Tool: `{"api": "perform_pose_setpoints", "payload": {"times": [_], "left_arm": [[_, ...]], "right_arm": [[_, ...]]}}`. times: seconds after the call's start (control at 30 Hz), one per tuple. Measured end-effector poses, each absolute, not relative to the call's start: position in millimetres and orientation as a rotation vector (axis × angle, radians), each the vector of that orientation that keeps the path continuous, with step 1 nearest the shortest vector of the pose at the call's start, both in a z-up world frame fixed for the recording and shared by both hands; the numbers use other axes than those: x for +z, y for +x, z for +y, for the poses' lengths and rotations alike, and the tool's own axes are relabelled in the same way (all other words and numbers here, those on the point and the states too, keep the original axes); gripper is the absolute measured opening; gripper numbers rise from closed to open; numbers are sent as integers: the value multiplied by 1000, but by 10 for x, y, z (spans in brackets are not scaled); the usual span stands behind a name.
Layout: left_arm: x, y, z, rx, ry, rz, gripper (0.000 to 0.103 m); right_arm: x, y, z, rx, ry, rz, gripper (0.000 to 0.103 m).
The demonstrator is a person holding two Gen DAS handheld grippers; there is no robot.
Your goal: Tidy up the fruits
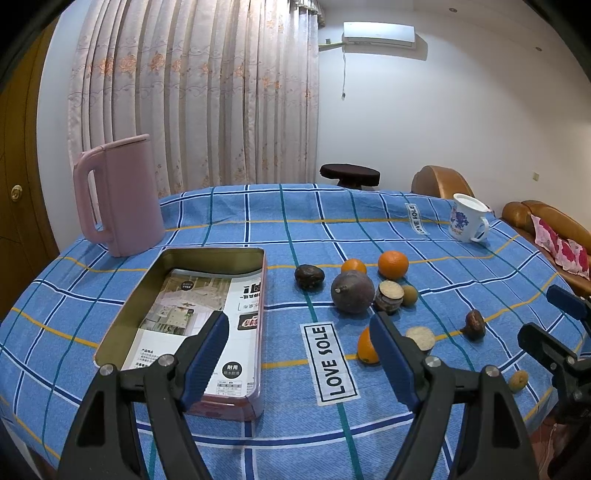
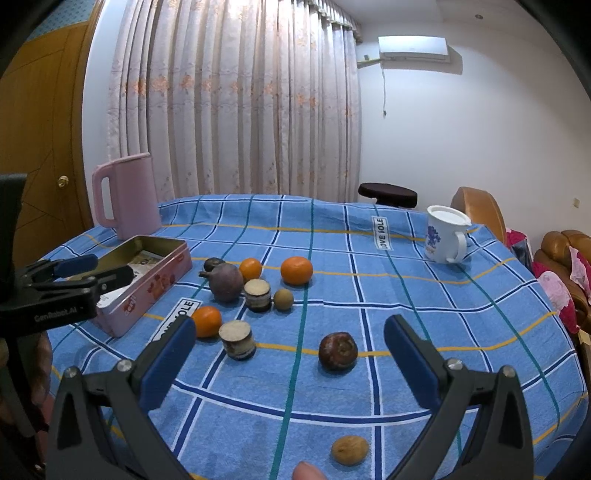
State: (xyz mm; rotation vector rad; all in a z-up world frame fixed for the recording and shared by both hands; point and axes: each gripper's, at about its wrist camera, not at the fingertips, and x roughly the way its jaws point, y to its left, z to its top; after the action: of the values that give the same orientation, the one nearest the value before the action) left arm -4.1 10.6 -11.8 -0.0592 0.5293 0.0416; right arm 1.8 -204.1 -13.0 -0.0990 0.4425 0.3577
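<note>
- Your right gripper (image 2: 290, 363) hangs with its jaws spread wide, holding nothing; the dark brown fruit (image 2: 338, 350) sits on the cloth between them, just right of centre in the right wrist view.
- Your left gripper (image 1: 297, 349) is also spread and holding nothing, so the right is nearer that fruit.
- The open tin (image 2: 159, 275) lies at middle left, beyond the oranges (image 2: 296, 270).

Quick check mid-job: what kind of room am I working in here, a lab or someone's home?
Most likely a home living room. A floral curtain hangs behind the table with its checked cloth, a wall air conditioner sits high up, and a leather sofa with cushions stands to the right.
</note>
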Motion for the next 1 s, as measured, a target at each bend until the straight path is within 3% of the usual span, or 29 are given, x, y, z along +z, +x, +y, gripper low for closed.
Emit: {"api": "perform_pose_setpoints", "payload": {"times": [1.0], "left_arm": [[-215, -23, 7, -5, -52, 550, 80]], "right_arm": [[-250, -73, -2124, 331, -125, 456, 103]]}}
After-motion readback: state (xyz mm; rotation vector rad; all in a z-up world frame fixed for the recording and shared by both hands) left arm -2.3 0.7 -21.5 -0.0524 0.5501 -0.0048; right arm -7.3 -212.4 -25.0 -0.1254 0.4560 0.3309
